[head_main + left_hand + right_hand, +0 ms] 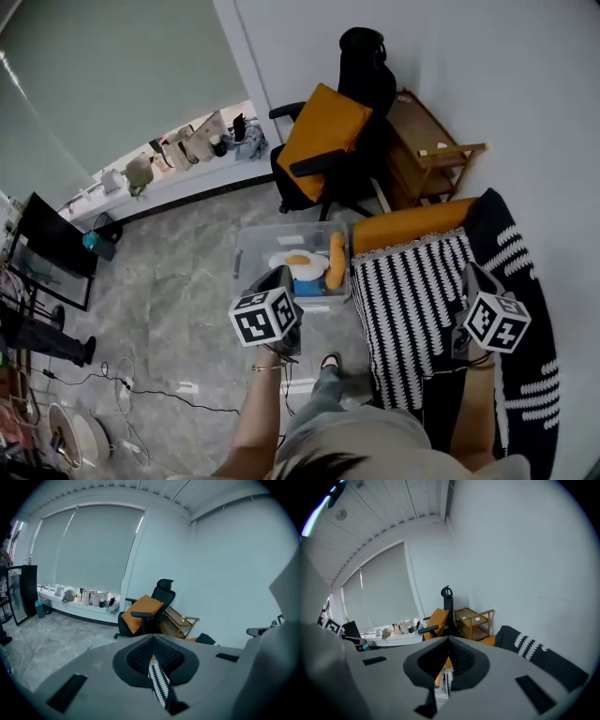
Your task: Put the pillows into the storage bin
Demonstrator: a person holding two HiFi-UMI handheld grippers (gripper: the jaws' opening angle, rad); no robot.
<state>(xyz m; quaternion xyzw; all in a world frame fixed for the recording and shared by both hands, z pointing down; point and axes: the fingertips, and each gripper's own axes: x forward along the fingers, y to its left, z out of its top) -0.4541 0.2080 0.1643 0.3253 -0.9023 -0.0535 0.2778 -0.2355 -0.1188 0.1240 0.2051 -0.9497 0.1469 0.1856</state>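
1. The left gripper (pixel 153 641) has its jaws together, pinching a narrow strip of the black-and-white zigzag-patterned fabric pillow (pixel 412 309) at its left edge.
2. The clear plastic storage bin (pixel 244 258) stands on the grey stone floor (pixel 178 281) just ahead of that gripper, with no lid on it. It already holds a fried-egg-shaped plush cushion (pixel 298 263) and a long orange pillow (pixel 336 261), so the free room looks modest.
3. The zigzag pillow is held between the two grippers, just right of the bin and not yet over it. An orange edge (pixel 408 225) shows at its far end; whether that is its backing or a second pillow I cannot tell. It is probably light, soft and floppy, so it should sag between the two holds and fold easily into the bin. A thin pinch of cover may slip, so a deeper bite at the corner seams would be safer.
4. The right gripper (pixel 449 641) has its jaws clamped on the pillow's right edge, with orange showing behind.
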